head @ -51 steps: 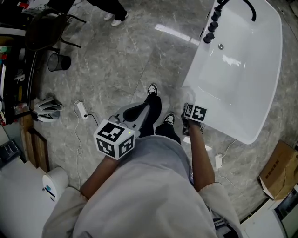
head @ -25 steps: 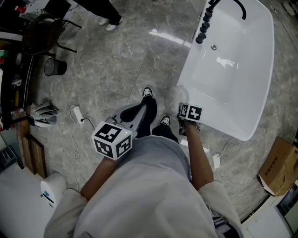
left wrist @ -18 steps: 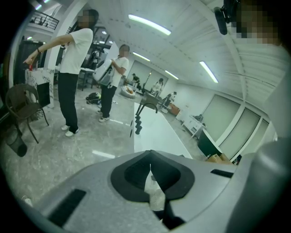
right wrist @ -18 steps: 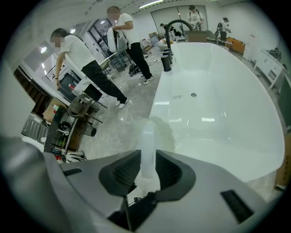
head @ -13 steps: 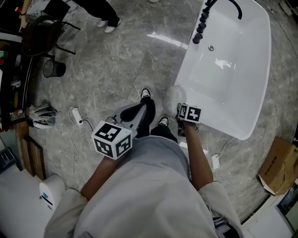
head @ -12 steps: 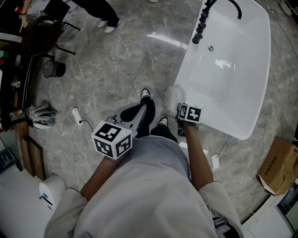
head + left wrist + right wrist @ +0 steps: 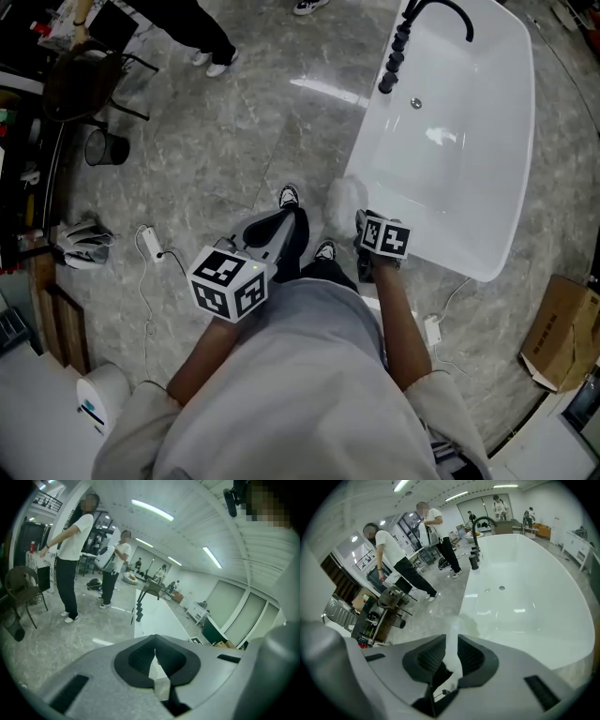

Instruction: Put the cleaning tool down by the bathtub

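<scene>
While the right gripper [image 7: 449,654] jaws clamp the cleaning tool [image 7: 344,198], left gripper [image 7: 155,656] jaws closed, empty

No words or numbers are showing clearly enough to read. In the head view, the box [image 7: 562,339] at lower right is carrying dark print and the white drum [image 7: 98,405] at lower left a blue label, both too small.

Left hand-held gripper [image 7: 155,645], jaws together
</scene>
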`<state>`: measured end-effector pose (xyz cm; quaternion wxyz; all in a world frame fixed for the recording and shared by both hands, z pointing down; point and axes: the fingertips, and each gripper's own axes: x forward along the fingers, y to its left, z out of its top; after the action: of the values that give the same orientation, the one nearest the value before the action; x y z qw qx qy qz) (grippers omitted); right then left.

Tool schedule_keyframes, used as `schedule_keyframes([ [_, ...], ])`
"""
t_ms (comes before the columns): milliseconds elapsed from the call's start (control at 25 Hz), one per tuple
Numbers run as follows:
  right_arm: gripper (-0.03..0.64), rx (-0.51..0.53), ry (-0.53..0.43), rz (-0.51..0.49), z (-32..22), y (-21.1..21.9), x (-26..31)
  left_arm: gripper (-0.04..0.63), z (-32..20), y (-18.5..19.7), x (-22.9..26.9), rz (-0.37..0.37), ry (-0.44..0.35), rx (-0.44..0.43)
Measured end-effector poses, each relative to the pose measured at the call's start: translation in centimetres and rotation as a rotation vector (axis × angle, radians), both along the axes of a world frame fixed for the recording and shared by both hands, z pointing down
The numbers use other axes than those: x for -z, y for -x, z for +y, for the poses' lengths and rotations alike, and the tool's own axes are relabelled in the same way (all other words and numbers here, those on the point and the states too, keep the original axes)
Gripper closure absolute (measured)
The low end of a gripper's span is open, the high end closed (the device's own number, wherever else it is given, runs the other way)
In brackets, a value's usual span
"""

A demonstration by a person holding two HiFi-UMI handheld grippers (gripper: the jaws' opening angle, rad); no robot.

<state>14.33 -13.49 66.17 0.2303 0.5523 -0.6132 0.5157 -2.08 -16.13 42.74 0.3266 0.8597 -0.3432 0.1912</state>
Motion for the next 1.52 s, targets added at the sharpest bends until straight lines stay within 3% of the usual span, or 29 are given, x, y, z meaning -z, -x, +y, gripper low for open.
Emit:
schedule_keyframes([
  [800,0.589,0.043,-0.330,-0.020,1.3,-0.7,14.6,0.591,2.3,-1.4,1.5,0.060,-0.050,0.007],
  [1520,0.597,0.117,-0.520,-0.005,3.5,-0.3,23.6,0.591,4.4,-1.5,2.7,0.074,-0.081,0.012],
])
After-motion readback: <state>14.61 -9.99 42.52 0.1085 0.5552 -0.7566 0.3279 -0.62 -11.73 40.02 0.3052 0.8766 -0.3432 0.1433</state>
